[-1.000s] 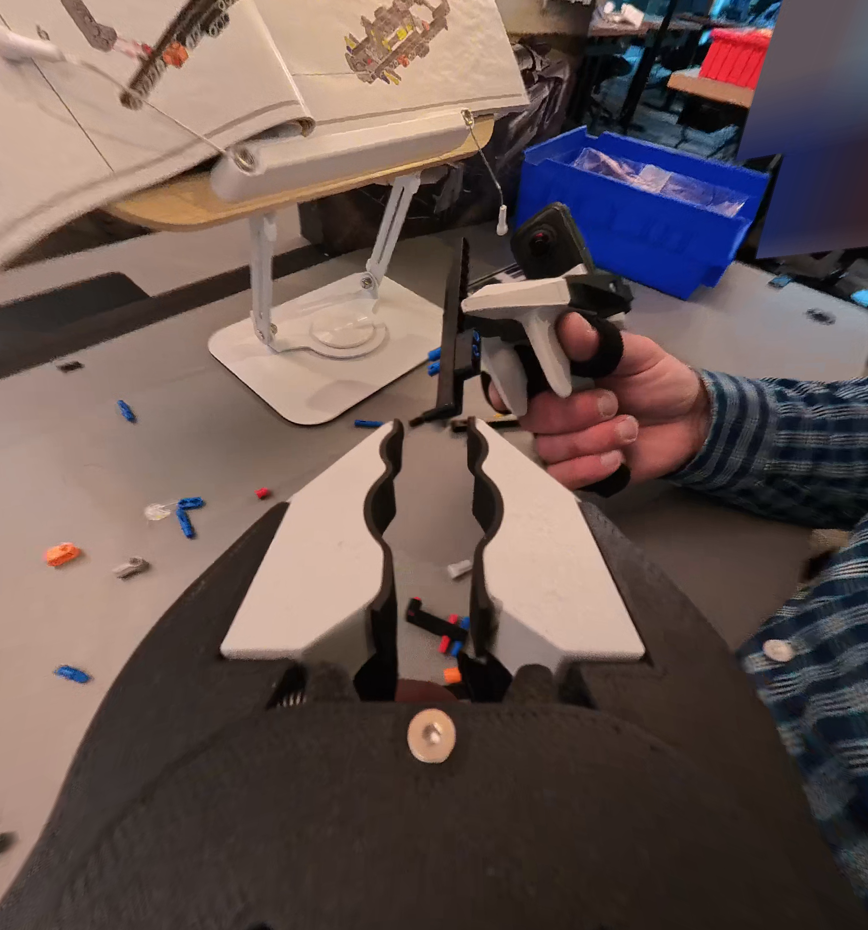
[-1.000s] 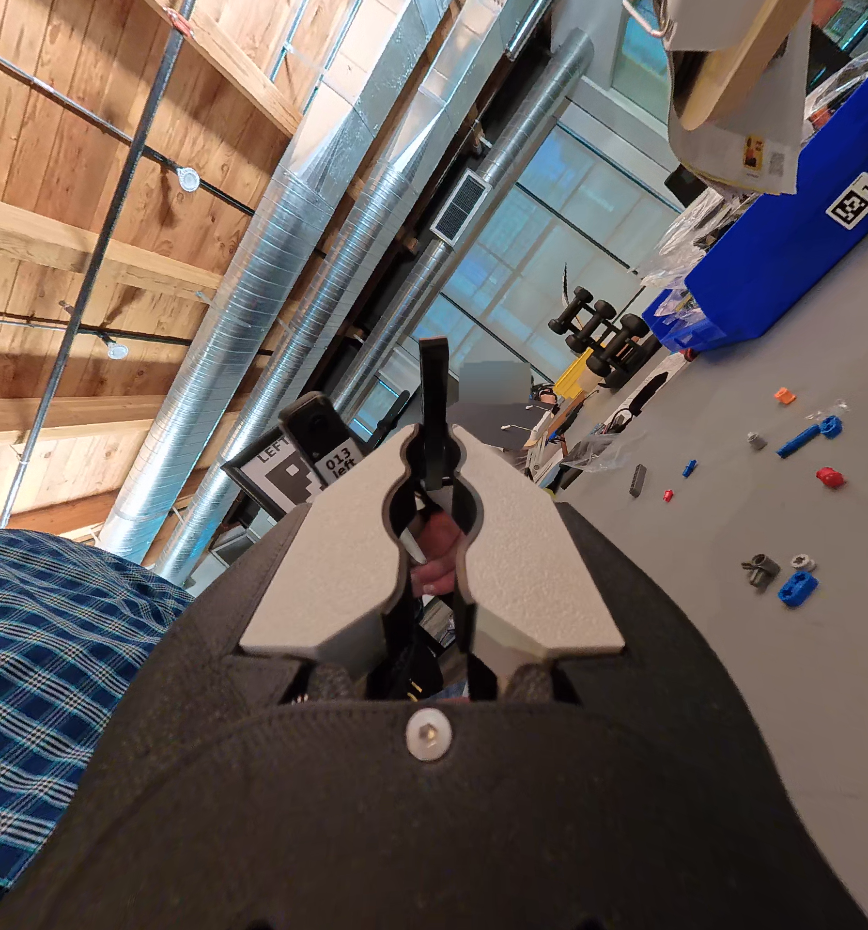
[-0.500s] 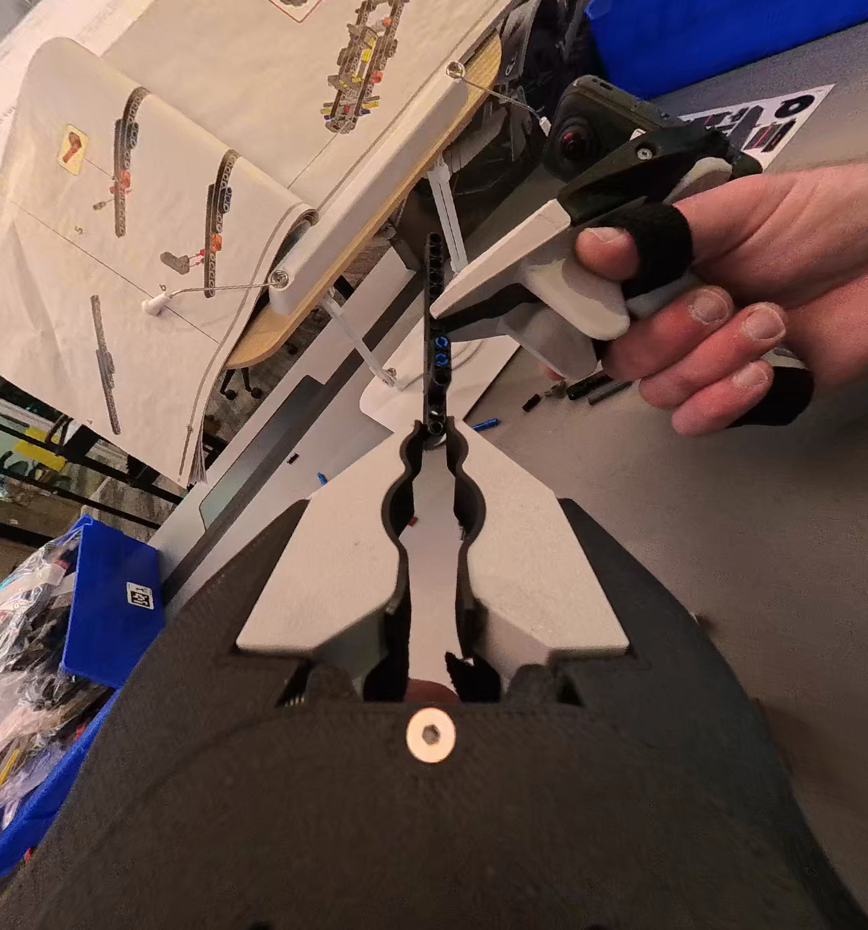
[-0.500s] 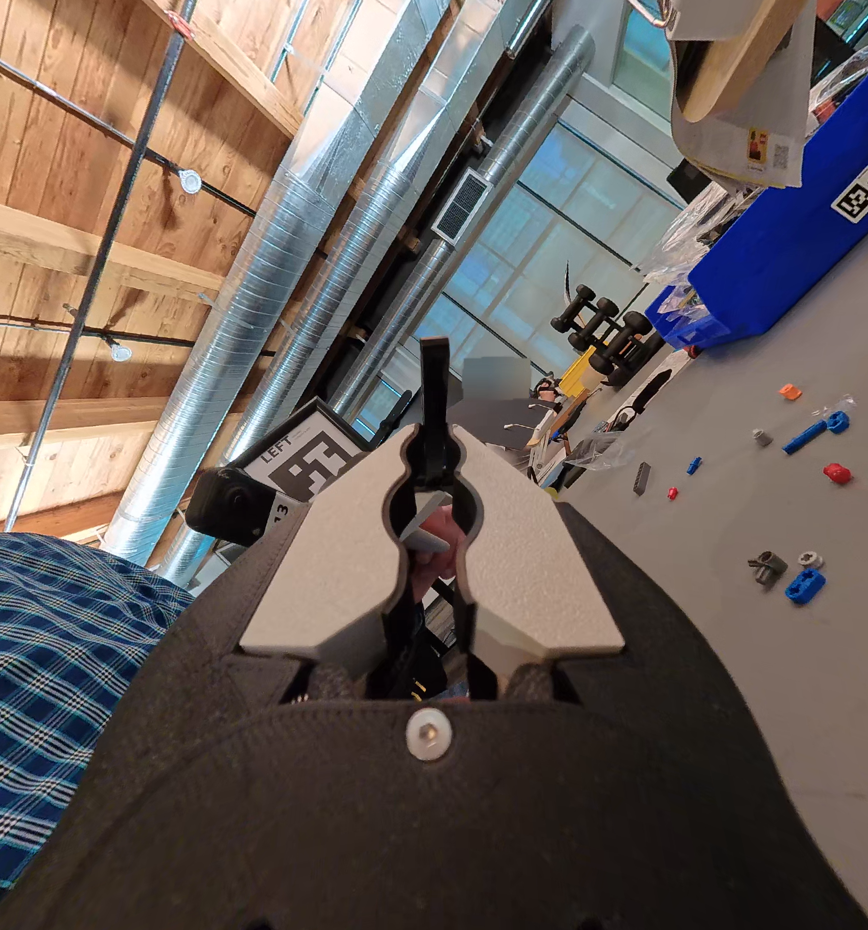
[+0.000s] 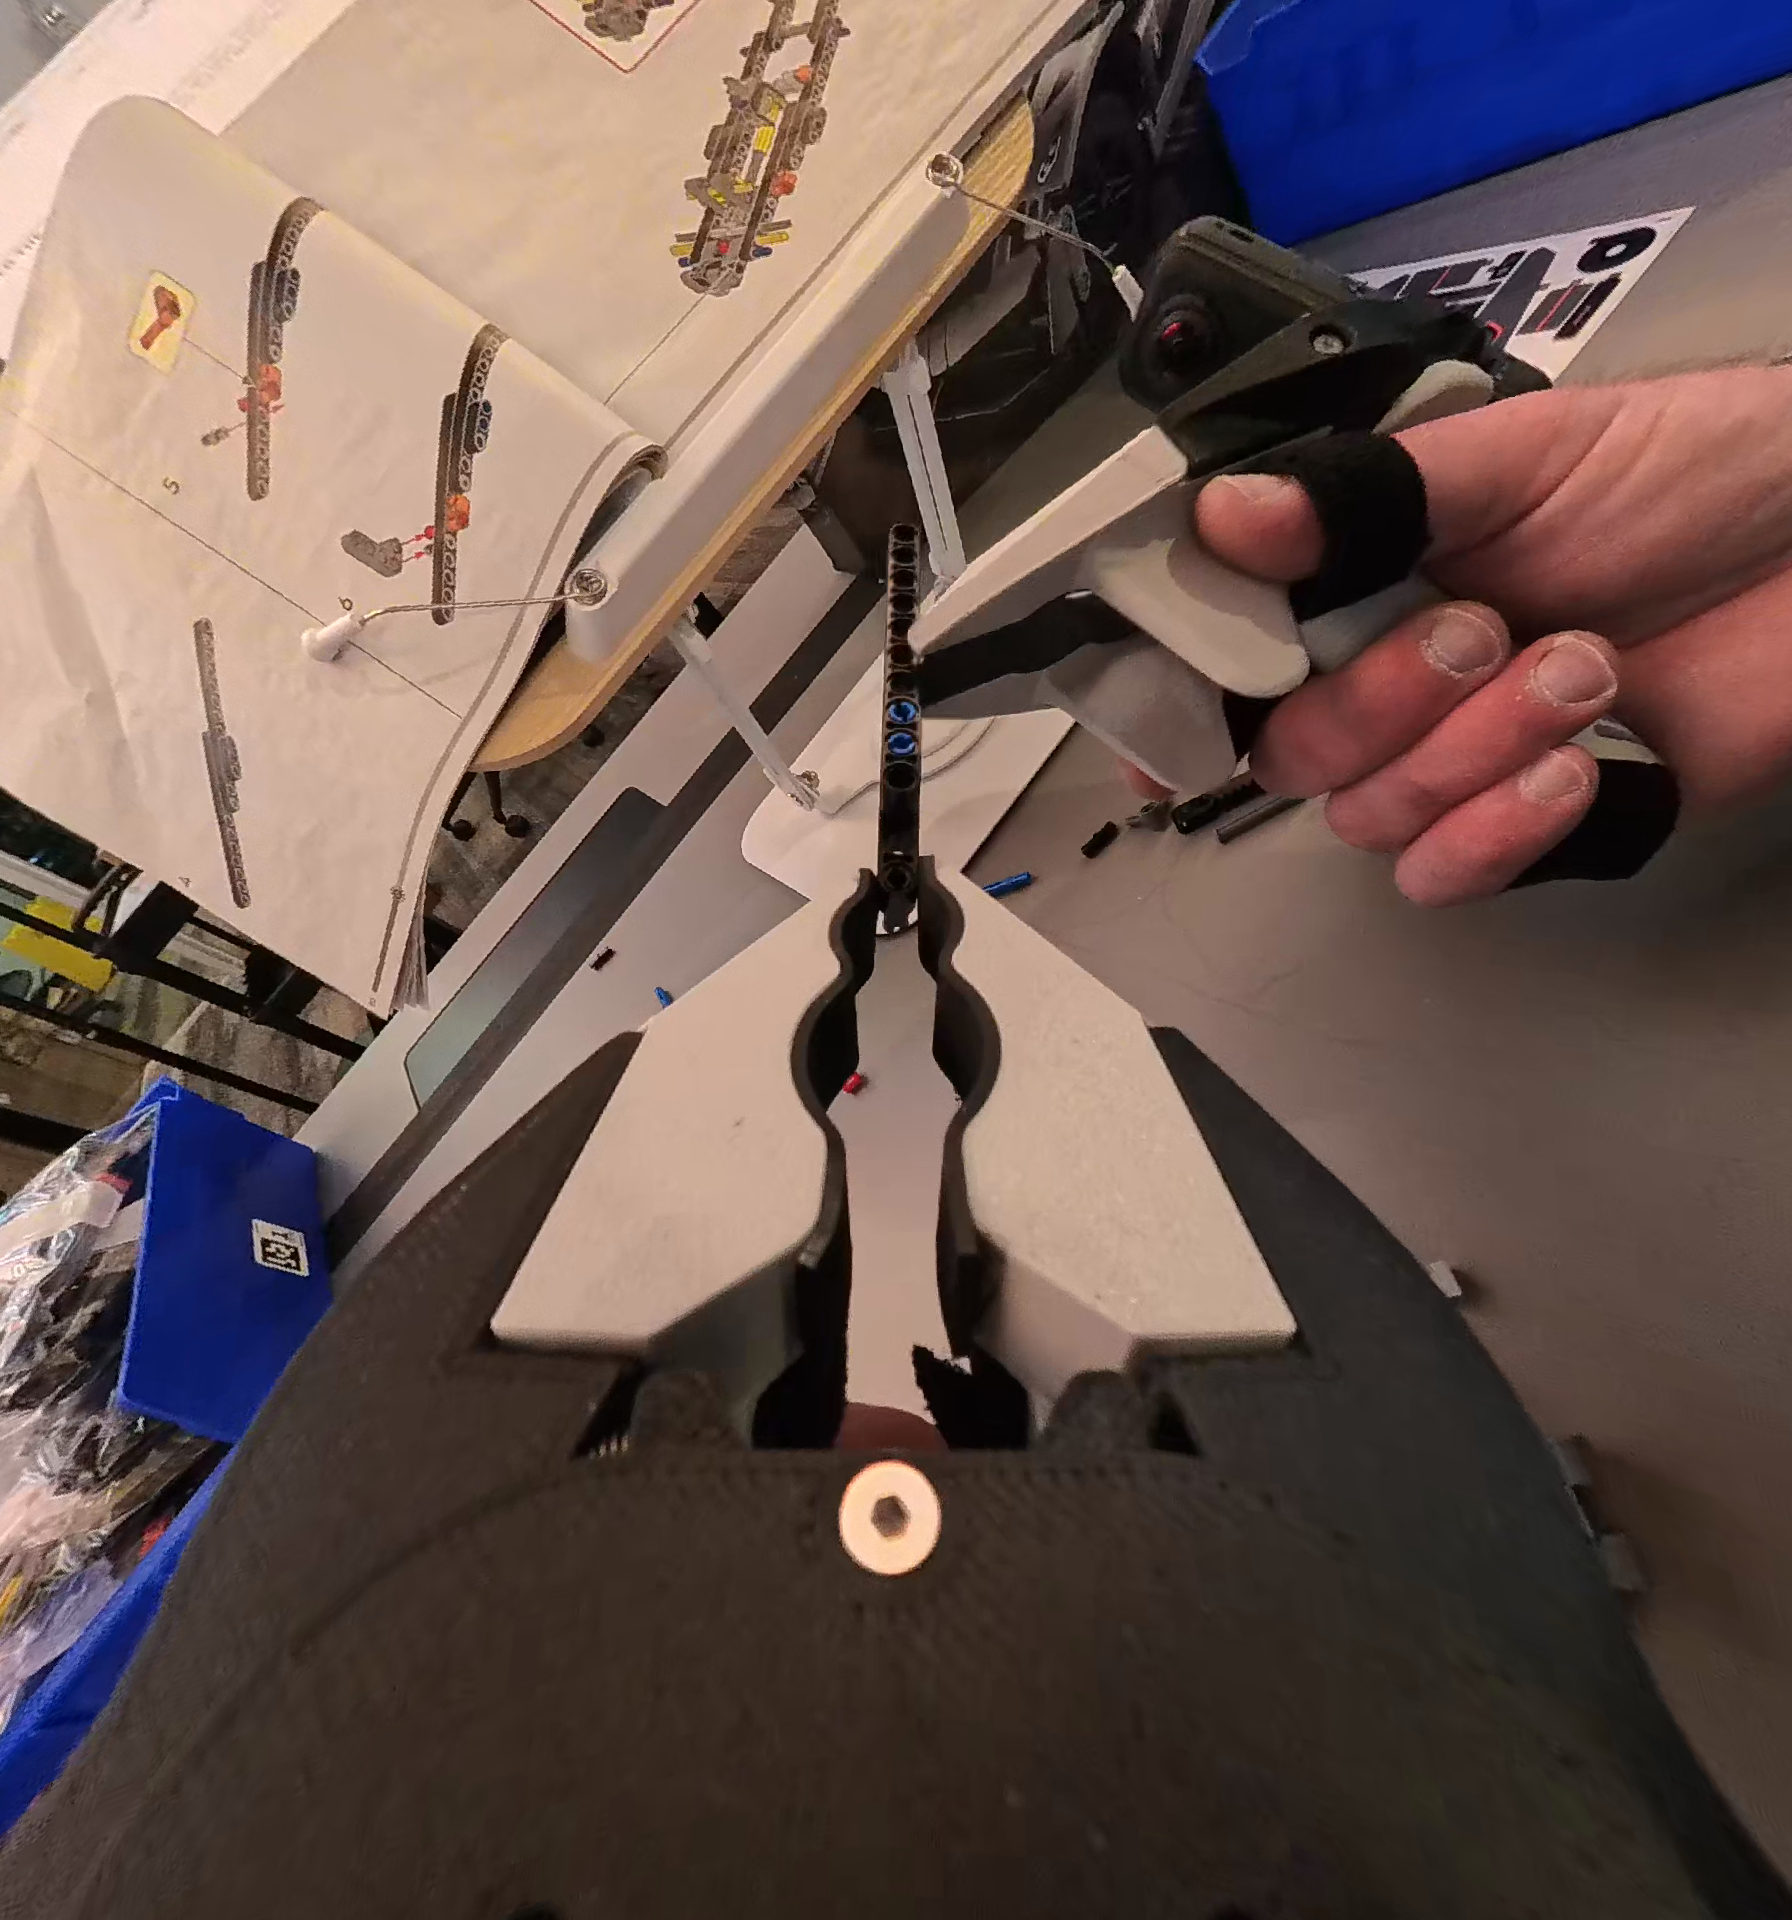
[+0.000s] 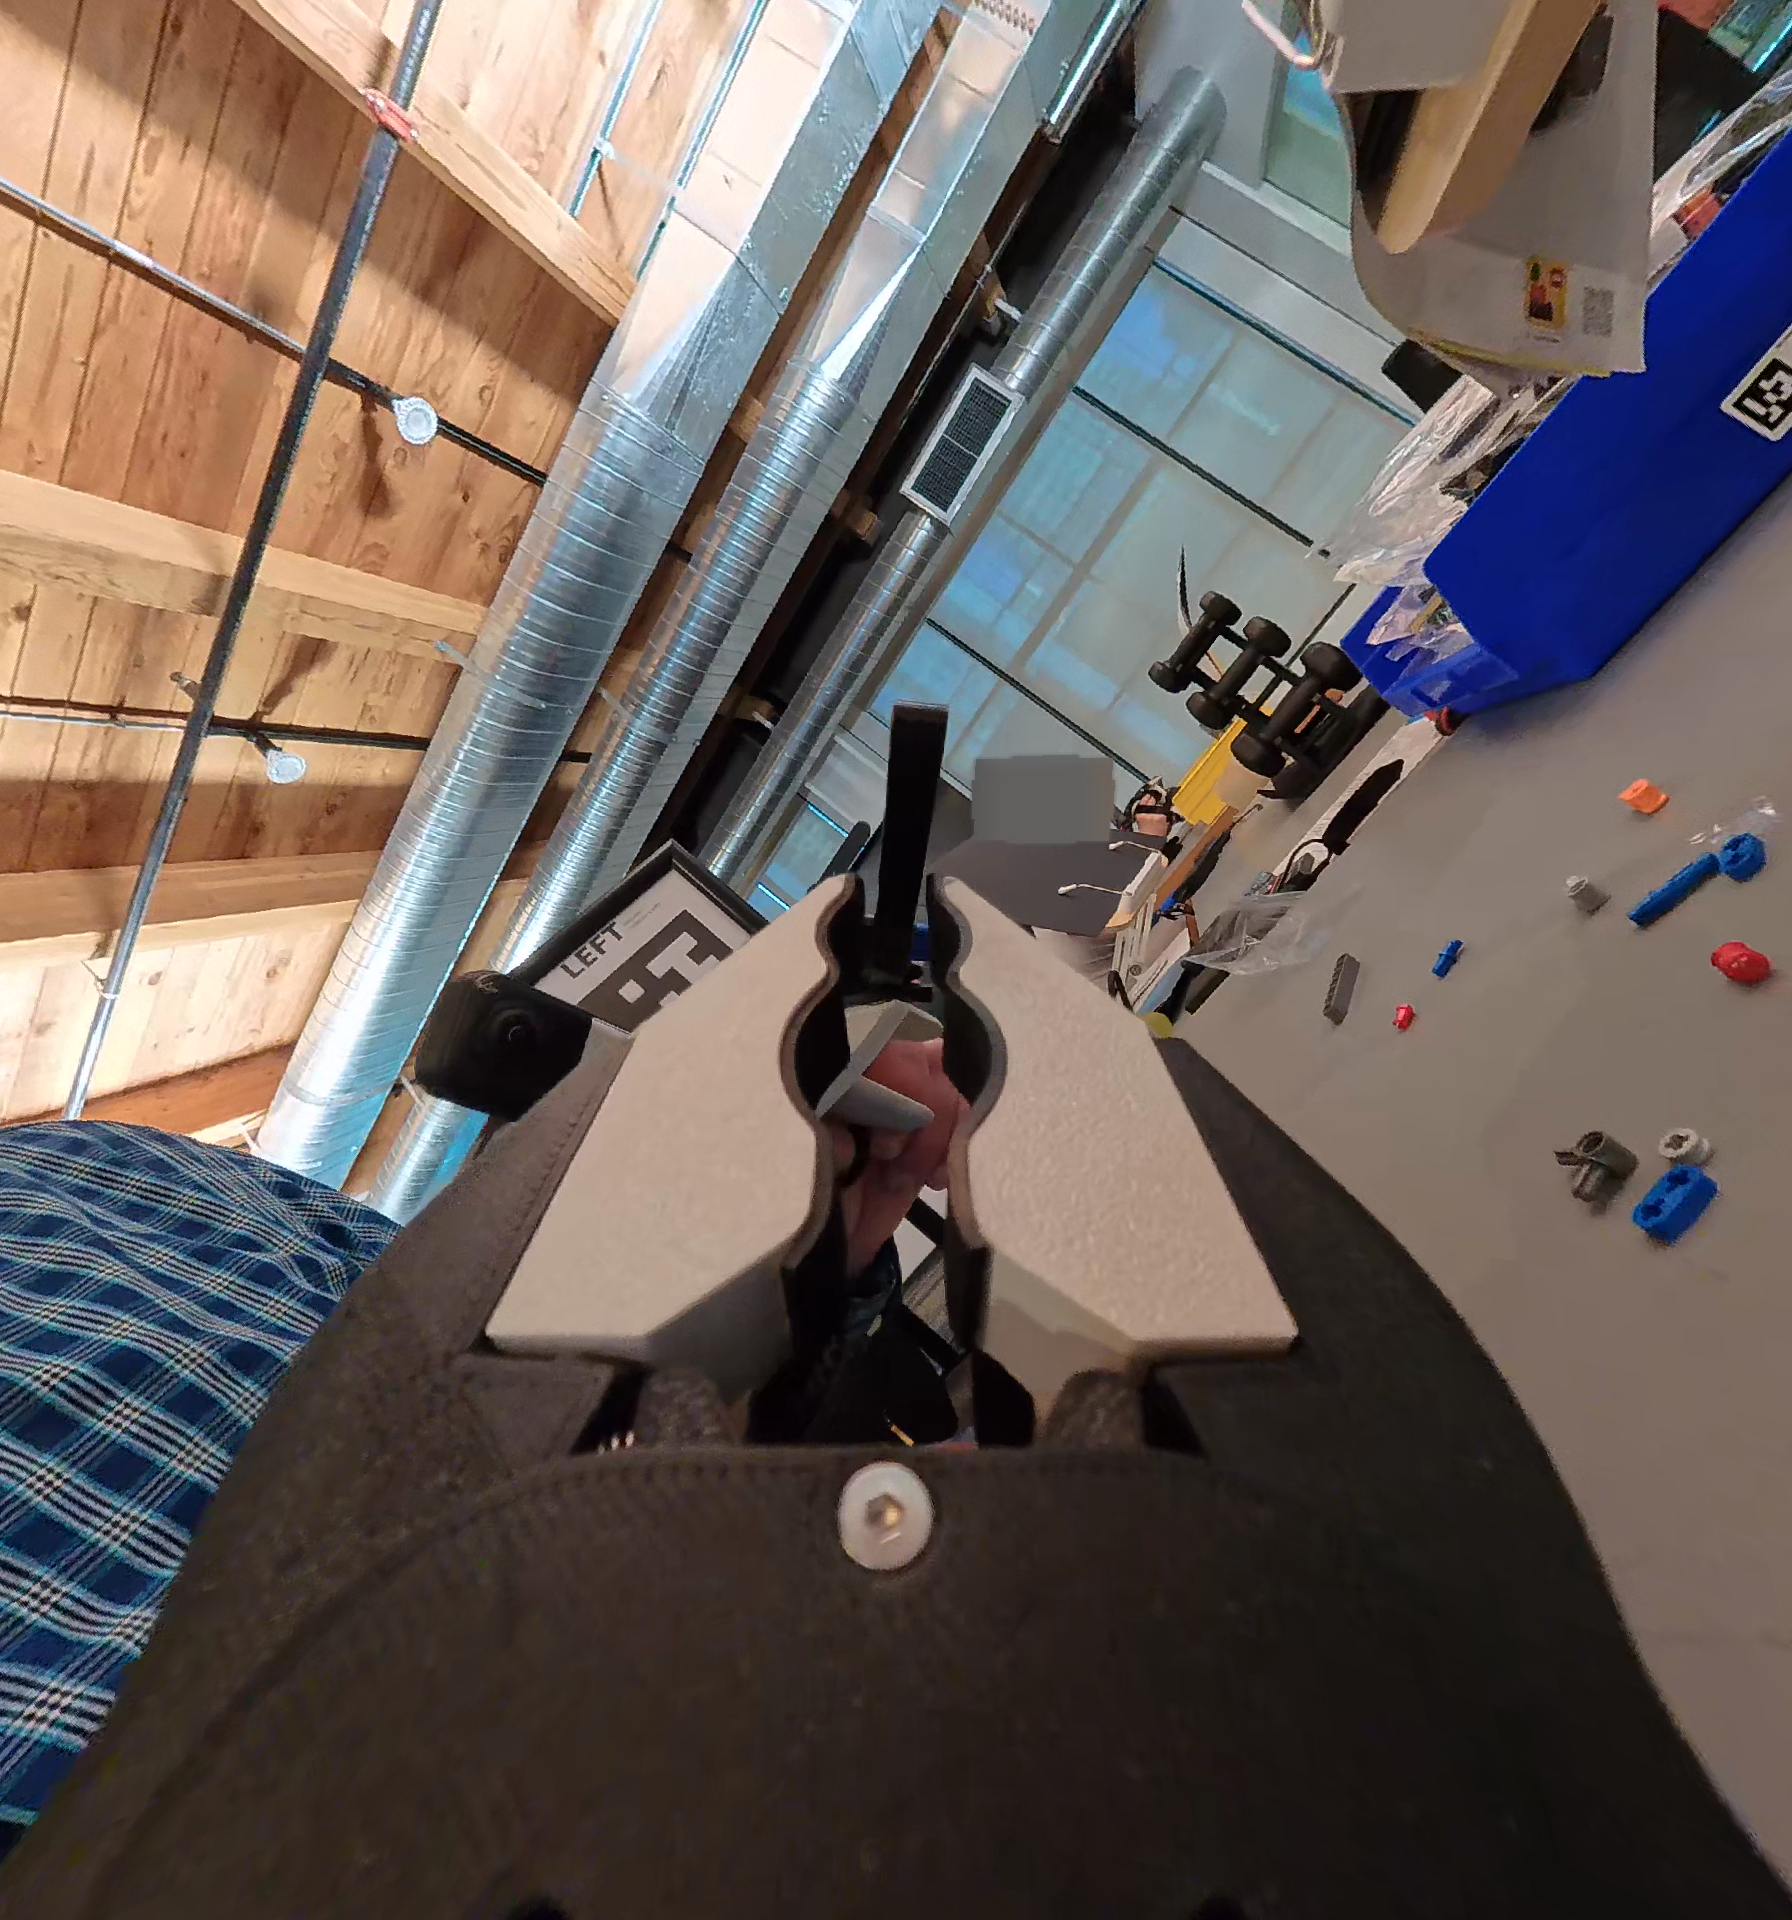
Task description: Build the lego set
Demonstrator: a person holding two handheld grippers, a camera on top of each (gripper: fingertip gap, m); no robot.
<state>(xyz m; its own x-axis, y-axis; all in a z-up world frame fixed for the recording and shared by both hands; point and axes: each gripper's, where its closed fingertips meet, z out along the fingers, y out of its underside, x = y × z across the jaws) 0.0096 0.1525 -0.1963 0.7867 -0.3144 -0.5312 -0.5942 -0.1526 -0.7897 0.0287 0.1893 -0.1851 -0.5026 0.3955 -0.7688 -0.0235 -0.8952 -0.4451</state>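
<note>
A long black holed beam (image 5: pixel 900 613) stands upright in the air above the grey table (image 5: pixel 1391 1091), with two blue pins (image 5: pixel 902 727) in its middle holes. My left gripper (image 5: pixel 894 899) is shut on the beam's lower end. My right gripper (image 5: pixel 923 655), held by a hand, comes in from the right and pinches the beam above the pins. In the right wrist view my right gripper (image 6: pixel 897 914) is shut on the beam (image 6: pixel 913 790), which sticks out past the tips. The left gripper's camera (image 6: pixel 502 1039) shows behind it.
An open instruction booklet (image 5: pixel 352 416) rests on a white stand to the left. Blue bins (image 5: pixel 1443 94) (image 5: pixel 217 1278) stand at the table's back and left. A sticker sheet (image 5: pixel 1526 281) lies at the back right. Loose small pieces (image 6: pixel 1692 883) (image 6: pixel 1671 1200) are scattered on the table. One gripper's finger ends stand about 5 cm off the other's.
My left gripper has tilted and moved up to the beam's lower end, and its jaws have gone from open to shut on it. The right gripper has kept hold of the beam.
</note>
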